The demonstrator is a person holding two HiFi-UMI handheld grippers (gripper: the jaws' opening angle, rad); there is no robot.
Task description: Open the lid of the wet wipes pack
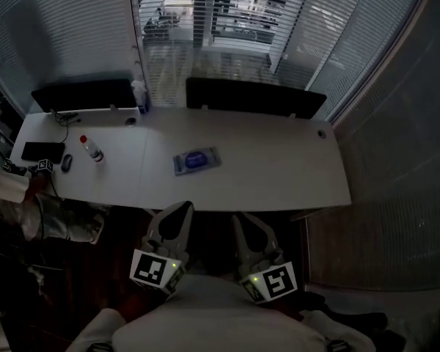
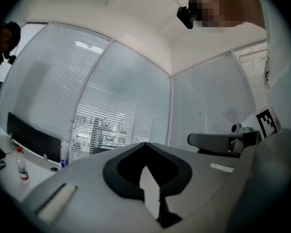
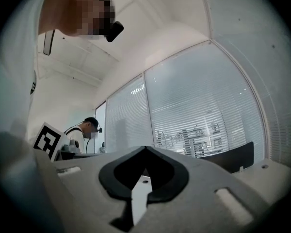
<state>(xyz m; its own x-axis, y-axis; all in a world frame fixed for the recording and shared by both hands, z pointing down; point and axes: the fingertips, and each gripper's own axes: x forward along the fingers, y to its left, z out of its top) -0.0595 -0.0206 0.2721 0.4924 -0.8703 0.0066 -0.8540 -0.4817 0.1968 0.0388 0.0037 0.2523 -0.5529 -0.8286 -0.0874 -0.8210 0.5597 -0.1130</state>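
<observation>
The wet wipes pack point(image 1: 196, 160) lies flat on the white desk point(image 1: 279, 167), about midway between the desk's near and far edges and a little left of its middle. Its blue lid faces up and looks closed, though the head view is too small to be sure.

Both grippers are held off the near edge of the desk, close to the person's body, and point level toward the far side. The left gripper point(image 1: 185, 208) has its jaws together, tips meeting, with nothing between them; the left gripper view shows only the window blinds through the gap behind the joined tips point(image 2: 145, 143). The right gripper point(image 1: 239, 219) is closed in the same way and empty point(image 3: 145, 148).

The pack sits well apart from both grippers, farther across the desk. It is nearly straight ahead of the left gripper and ahead and to the left of the right gripper. Neither gripper view shows the pack.

To the left of the pack a small bottle point(image 1: 92, 149) with a red cap rests on the desk, and two black screens point(image 1: 253, 97) stand along the far edge
</observation>
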